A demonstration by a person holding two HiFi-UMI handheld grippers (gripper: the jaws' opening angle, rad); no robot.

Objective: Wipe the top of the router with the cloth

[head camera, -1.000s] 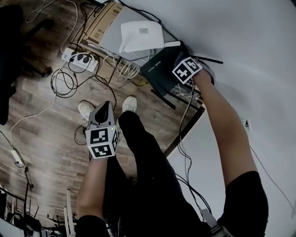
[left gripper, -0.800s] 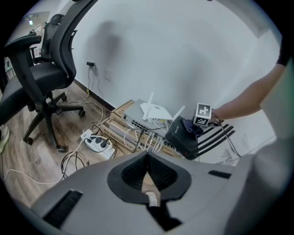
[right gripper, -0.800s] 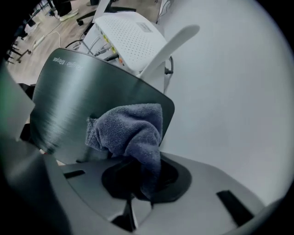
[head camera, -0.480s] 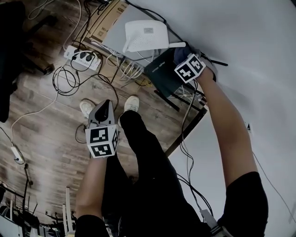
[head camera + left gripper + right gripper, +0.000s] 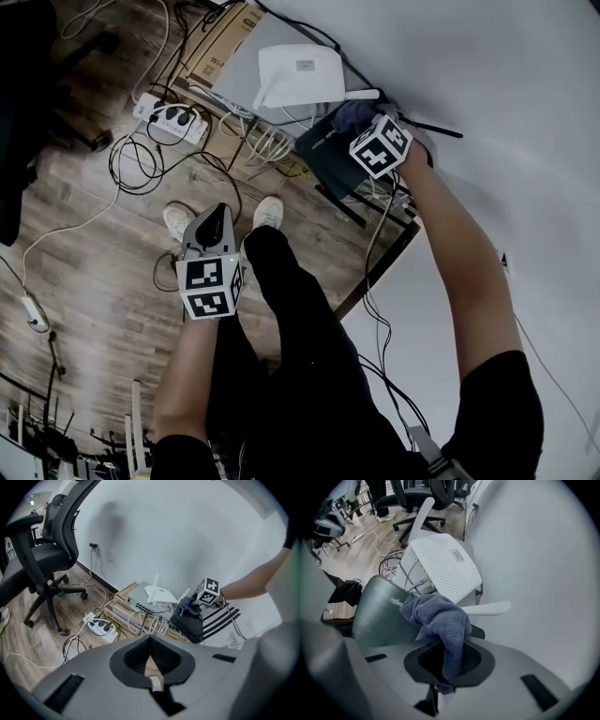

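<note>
head view | cloth (image 5: 352, 114) on router (image 5: 328, 157), in jaws of right gripper (image 5: 449, 665) | second router (image 5: 298, 73) at router's 11 o'clock, just beside, atop switch (image 5: 137, 598) on boxes (image 5: 217, 45) | power strip (image 5: 167, 117) at 9 o'clock, on floor (image 5: 84, 281) | chair (image 5: 44, 550) farther out at 9 o'clock | left gripper (image 5: 214, 223) at 7 o'clock, well apart | wall (image 5: 506, 94) at 3 o'clock

**Fig.** A white power strip (image 5: 167, 116) lay on the wooden floor (image 5: 84, 272). Coiled black cables (image 5: 131, 169) lay just beside it, a cardboard box (image 5: 214, 42) was near it, and an office chair (image 5: 44, 550) stood well apart.
</note>
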